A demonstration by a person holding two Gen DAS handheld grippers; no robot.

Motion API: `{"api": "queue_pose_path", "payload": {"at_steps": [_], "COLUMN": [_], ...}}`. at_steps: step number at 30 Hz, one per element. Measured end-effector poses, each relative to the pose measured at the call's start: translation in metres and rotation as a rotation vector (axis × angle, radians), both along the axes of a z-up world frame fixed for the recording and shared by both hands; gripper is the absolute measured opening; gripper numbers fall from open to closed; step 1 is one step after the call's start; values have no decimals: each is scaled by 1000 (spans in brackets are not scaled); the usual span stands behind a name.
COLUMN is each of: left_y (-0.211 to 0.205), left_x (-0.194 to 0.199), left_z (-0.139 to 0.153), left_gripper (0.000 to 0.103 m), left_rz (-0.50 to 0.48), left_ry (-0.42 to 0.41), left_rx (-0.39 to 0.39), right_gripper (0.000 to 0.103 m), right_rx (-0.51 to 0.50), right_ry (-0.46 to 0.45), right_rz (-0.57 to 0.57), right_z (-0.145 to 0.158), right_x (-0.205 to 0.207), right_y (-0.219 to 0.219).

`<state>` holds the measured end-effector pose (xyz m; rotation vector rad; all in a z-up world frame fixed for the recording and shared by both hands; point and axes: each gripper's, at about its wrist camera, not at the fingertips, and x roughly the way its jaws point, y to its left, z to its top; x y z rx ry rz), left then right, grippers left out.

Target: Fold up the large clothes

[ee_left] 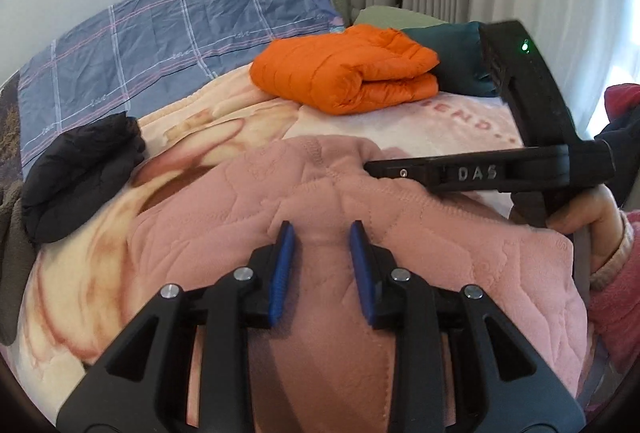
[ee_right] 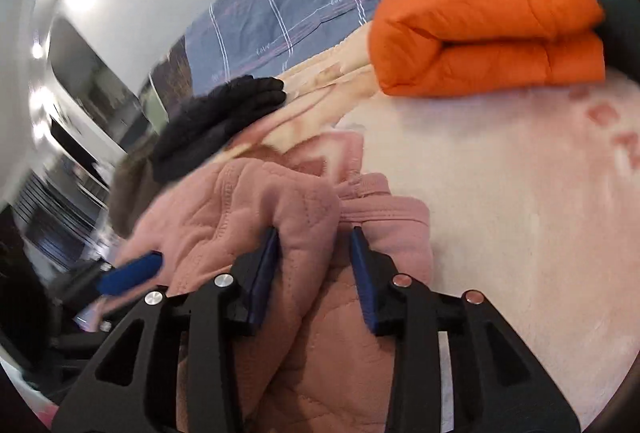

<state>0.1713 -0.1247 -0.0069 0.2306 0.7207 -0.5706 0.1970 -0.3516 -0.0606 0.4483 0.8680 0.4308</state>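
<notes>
Both grippers, left point(ee_left: 322, 269) and right point(ee_right: 314, 271), pinch the soft, thick pink garment point(ee_left: 400, 233); it looks floppy, best held by its seamed edges.

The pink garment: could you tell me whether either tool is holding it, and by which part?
Both hold the pink garment. The left tool pinches a raised fold mid-fabric; the right tool grips a bunched stitched edge.

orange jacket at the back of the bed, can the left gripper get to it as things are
Probably not right away. The left gripper has pink quilted garment bunched between its fingers. The path to the folded orange jacket looks free, only blanket between, so letting go first should do it.
</notes>
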Motion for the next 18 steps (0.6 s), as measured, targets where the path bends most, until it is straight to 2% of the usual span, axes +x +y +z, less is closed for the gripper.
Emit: {"api": "queue_pose_path", "payload": {"at_steps": [5, 13, 15, 18], "left_y": [-2, 0, 0, 0], "left_x": [5, 0, -3, -15], "left_z": [-4, -4, -2, 7], "left_gripper": [30, 30, 30, 30], "left_rz": [-5, 0, 1, 3], "left_ry": [0, -11, -9, -44], "left_rx": [-19, -29, -20, 16], "right_gripper": [37, 38, 44, 45], "right_rx": [-82, -126, -198, -266], "right_ry": [-20, -42, -75, -145], "right_rz": [-2, -15, -42, -51], "right_z": [3, 8, 21, 41], "right_x": [2, -1, -13, -37], "right_y": [11, 16, 19, 25]}}
